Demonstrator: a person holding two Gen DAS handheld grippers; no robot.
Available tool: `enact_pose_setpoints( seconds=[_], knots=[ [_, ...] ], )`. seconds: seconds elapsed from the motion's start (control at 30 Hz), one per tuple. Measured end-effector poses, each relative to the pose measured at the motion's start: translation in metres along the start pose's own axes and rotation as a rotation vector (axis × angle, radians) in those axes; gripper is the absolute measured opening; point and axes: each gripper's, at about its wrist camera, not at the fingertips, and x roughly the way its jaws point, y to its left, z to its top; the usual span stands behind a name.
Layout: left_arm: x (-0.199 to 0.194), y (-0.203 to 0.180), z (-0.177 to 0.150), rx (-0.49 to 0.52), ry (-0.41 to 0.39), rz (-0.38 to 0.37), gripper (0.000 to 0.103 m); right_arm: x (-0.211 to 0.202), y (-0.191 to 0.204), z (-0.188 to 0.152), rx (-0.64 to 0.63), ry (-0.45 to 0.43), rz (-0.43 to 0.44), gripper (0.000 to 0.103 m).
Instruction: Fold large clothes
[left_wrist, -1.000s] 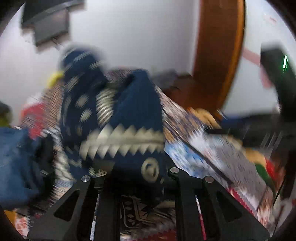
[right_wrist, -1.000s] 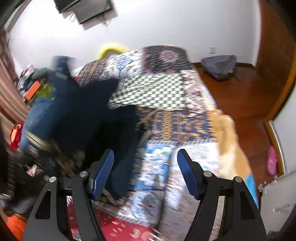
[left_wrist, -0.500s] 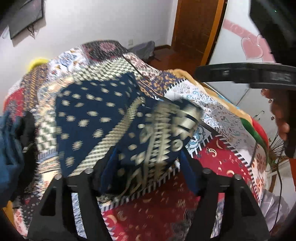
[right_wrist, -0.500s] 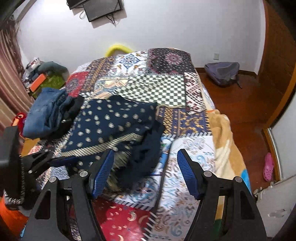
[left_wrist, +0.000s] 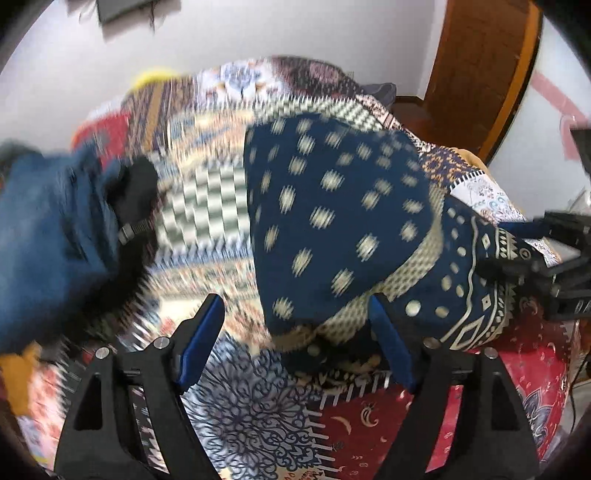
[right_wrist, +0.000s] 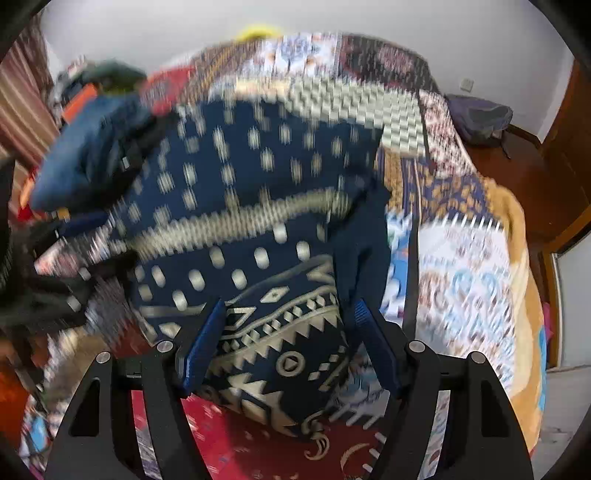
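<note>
Grippers angled down, left gripper (left_wrist: 295, 347) just opening, right gripper (right_wrist: 286, 347) astride garment (right_wrist: 258, 221)

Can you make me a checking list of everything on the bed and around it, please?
Surface: patchwork quilt covering the bed, blurred.
Job's things: navy patterned garment spread on the quilt, bordered hem nearest.
Clutter: blue jeans and a dark garment piled at the quilt's left side.
Grippers: left hand-held gripper open, jaws just opened wider, garment edge between them, unpressed; right hand-held gripper open, straddling the hem.
Cables: nothing seen.
Surroundings: white wall, wooden door, grey bag on the wood floor.
</note>
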Motion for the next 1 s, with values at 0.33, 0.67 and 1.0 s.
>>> enact_pose_setpoints(
  seconds=[0.33, 0.67, 1.0],
  knots=[
    [-0.006, 0.022, -0.021, -0.081, 0.050, -0.062, 0.088, -0.017, -0.025, -0.020, 0.056, 0.017, 0.005, 0.069],
    [-0.027, 0.020, 0.024, -0.104, -0.018, -0.118, 0.090, -0.027, -0.054, 0.005, 0.189, -0.028, 0.080, 0.069],
    [0.043, 0.038, 0.053, -0.304, 0.147, -0.315, 0.097, 0.012, -0.066, 0.025, 0.315, 0.061, 0.175, 0.069]
  ],
)
